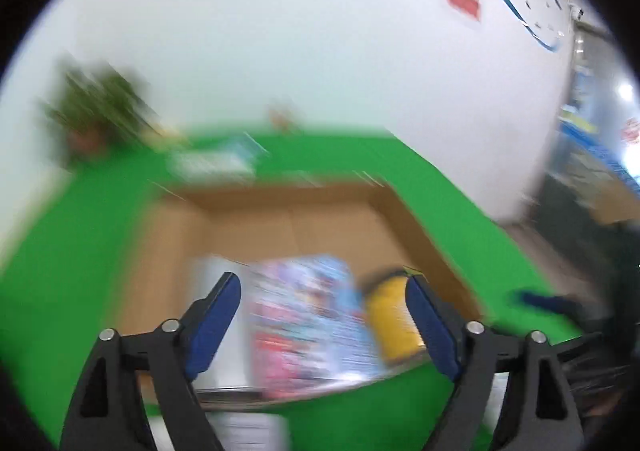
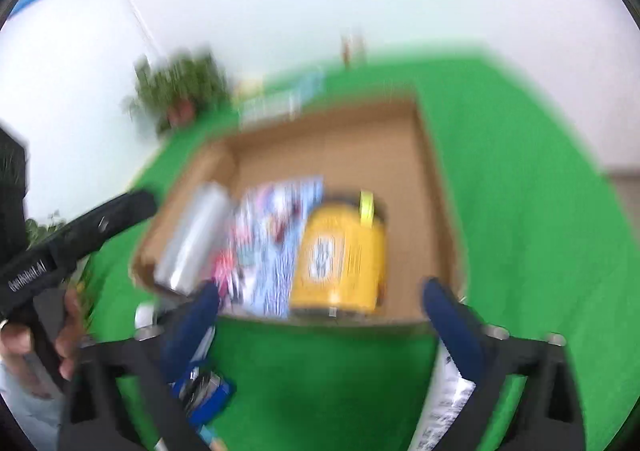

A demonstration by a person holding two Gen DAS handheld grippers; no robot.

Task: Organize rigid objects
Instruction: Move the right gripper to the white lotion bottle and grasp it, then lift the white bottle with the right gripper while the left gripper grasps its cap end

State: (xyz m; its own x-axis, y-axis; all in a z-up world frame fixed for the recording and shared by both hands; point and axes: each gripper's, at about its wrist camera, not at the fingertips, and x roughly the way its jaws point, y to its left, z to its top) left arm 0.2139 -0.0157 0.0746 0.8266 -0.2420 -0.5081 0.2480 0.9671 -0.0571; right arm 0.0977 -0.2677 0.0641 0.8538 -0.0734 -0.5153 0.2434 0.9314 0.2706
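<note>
Both views blur; cardboard box (image 2: 436, 187) holds perhaps a yellow container (image 2: 344, 255).

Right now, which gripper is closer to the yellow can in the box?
Probably the right gripper: it hangs open at the box's near edge by the yellow can. The left gripper, also open, hovers beside it; blur makes this uncertain.
</note>
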